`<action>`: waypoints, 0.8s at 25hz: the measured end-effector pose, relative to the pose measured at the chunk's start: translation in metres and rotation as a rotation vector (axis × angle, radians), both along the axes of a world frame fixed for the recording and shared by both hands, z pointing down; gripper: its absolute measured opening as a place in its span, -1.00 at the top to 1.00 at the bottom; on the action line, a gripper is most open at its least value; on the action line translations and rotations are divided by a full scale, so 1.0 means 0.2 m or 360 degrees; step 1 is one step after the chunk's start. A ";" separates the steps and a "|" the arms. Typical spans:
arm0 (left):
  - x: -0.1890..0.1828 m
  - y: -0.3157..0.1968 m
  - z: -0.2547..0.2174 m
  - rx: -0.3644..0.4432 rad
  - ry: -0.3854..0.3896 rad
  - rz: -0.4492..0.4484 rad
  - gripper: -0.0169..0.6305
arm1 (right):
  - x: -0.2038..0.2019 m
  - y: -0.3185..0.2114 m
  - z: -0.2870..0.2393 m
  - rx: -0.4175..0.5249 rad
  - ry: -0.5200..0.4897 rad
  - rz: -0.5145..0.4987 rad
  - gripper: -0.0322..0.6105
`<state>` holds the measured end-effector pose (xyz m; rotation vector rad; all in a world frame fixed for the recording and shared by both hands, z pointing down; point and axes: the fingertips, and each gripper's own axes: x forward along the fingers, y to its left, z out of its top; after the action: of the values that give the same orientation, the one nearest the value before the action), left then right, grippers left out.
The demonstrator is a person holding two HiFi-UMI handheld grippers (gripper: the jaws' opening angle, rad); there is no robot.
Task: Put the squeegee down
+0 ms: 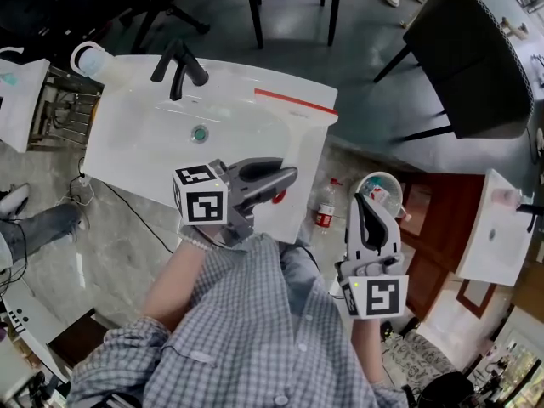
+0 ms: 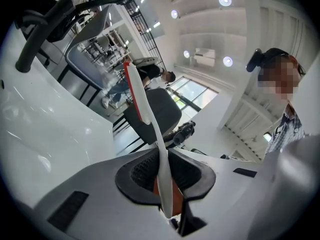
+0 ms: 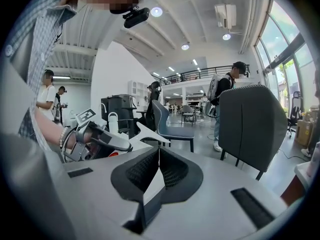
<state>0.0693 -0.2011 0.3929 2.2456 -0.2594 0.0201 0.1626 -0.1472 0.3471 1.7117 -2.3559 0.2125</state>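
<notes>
— Seen from overhead, where's the squeegee (image 1: 293, 102)?
— In the left gripper (image 1: 286, 181), out over the right end of the sink (image 1: 144, 117), with its red blade edge towards the back rim and well right of the faucet (image 1: 180, 68). That flat white rim looks to me the natural place to lay it. From up there I can't tell whether it touches the sink yet.
— And the right gripper (image 1: 367, 206)?
— It's off to the side above the floor, clear of the sink, near a bottle (image 1: 325, 213). I'd say it's held out of the way because this job needs only one hand.
— What about the left gripper view?
— The jaws are narrow, pinched on the thin white handle, which runs up and away from them to the red strip at its far end. Gripping the very end like that should let the blade land first, I reckon.
— And the right gripper view?
— The jaws are pressed together with nothing between them. Beyond them you see the left gripper carrying the squeegee about level, apparently in the air. So it isn't put down yet. It wants lowering onto the sink, then the jaws easing apart.
</notes>
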 end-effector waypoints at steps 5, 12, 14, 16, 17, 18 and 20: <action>0.04 -0.08 0.07 -0.0105 0.0039 -0.0002 0.77 | 0.02 -0.03 0.03 -0.0032 -0.0005 -0.0009 0.87; 0.10 -0.19 0.13 -0.0188 0.0070 -0.0014 0.77 | 0.06 -0.07 0.07 -0.0070 -0.0015 -0.0016 0.87; 0.12 -0.21 0.16 -0.0222 0.0066 -0.0001 0.77 | 0.07 -0.08 0.08 -0.0077 -0.0017 -0.0022 0.87; 0.13 -0.23 0.20 -0.0256 0.0071 -0.0001 0.77 | 0.07 -0.09 0.09 -0.0086 -0.0019 -0.0026 0.87; 0.13 -0.24 0.22 -0.0274 0.0072 -0.0006 0.77 | 0.08 -0.09 0.10 -0.0089 -0.0021 -0.0028 0.87; 0.14 -0.26 0.24 -0.0292 0.0071 -0.0013 0.77 | 0.08 -0.09 0.10 -0.0091 -0.0022 -0.0030 0.87; 0.15 -0.28 0.27 -0.0332 0.0070 -0.0018 0.77 | 0.09 -0.10 0.11 -0.0098 -0.0027 -0.0031 0.87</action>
<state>0.0995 -0.2564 0.4475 2.0350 -0.2348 -0.0080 0.1809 -0.1671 0.3692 1.6647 -2.3518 0.2940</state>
